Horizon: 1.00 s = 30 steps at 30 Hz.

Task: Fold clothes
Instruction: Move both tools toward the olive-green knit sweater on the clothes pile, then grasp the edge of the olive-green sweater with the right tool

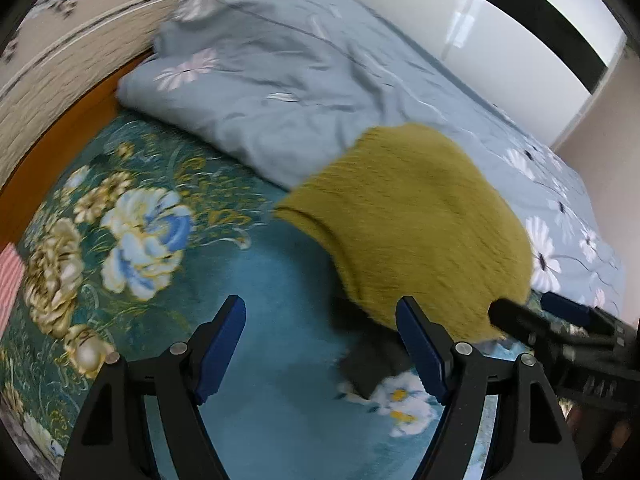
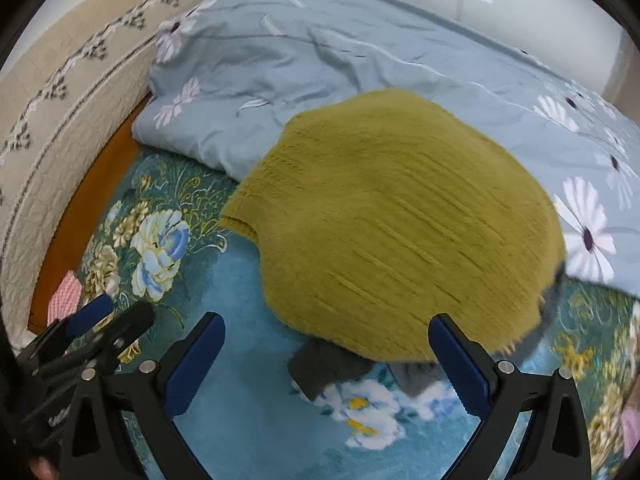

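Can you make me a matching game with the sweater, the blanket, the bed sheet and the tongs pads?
Things:
1. knit sweater
2. rumpled quilt
3. bed sheet
4. pads on the right tongs

Looks:
A. dark blue
B. teal with big blue and cream flowers
C. mustard yellow-green
D. pale grey-blue with white daisies

Pairs: 1-C, 2-D, 3-B, 4-A
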Tool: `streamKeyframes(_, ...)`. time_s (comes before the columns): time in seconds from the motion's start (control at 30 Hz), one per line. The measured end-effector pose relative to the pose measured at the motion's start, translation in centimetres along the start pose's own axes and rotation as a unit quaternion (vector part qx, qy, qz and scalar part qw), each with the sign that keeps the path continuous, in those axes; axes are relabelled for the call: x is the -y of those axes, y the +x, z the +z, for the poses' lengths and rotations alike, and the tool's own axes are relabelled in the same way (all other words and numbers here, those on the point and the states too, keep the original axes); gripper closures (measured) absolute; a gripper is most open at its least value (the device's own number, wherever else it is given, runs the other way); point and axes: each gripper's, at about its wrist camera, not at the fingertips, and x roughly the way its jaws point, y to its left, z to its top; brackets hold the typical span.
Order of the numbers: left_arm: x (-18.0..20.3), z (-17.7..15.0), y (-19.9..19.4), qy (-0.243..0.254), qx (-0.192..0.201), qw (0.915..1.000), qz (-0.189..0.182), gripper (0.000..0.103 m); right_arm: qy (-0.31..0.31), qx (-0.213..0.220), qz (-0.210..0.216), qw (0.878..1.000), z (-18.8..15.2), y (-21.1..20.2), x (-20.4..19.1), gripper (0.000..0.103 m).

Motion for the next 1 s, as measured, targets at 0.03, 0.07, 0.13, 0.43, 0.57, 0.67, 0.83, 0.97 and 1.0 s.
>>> streamKeyframes(0.03,-0.9,-0.1,0.0,-0.007,0.002,1.0000,0.005,0.025,-0.015,-0.001,-0.010,1.000,0.4,0.7,-0.7,0.000)
streamKeyframes(0.07,-1.9,-0.2,0.0,-0.015,0.004,0.9998,0.009,0.025,-0.030,-0.002,-0.021,0.999,0.9,1.3,-1.4,0.000)
streamKeyframes(0.13,-3.7,-0.4,0.0,-0.035,0.006,0.9993,0.014,0.025,-0.070,-0.004,-0.037,0.997,2.0,3.0,-3.4,0.000)
streamKeyframes(0.43,-12.7,-2.6,-0.4,-0.146,0.020,0.9884,0.037,0.025,-0.227,-0.018,-0.099,0.969,4.6,10.9,-11.3,0.000)
streamKeyframes(0.57,-15.8,-3.8,-0.4,-0.192,0.022,0.9804,0.039,0.025,-0.292,-0.027,-0.140,0.946,3.9,14.8,-14.3,0.000)
streamKeyframes(0.67,-17.7,-4.8,-0.5,-0.220,0.022,0.9743,0.041,0.025,-0.329,-0.028,-0.174,0.928,3.3,17.5,-15.5,0.000)
streamKeyframes(0.83,-19.8,-6.4,-0.5,-0.247,0.016,0.9678,0.048,0.025,-0.360,-0.007,-0.254,0.897,3.9,20.4,-16.5,0.000)
streamKeyframes(0.97,-20.7,-7.0,-0.3,-0.257,0.011,0.9650,0.052,0.025,-0.349,0.010,-0.288,0.892,5.4,19.9,-15.3,0.005)
streamKeyframes(1.0,-20.7,-7.1,-0.2,-0.259,0.011,0.9643,0.051,0.025,-0.341,0.014,-0.291,0.894,5.9,19.5,-14.8,0.011)
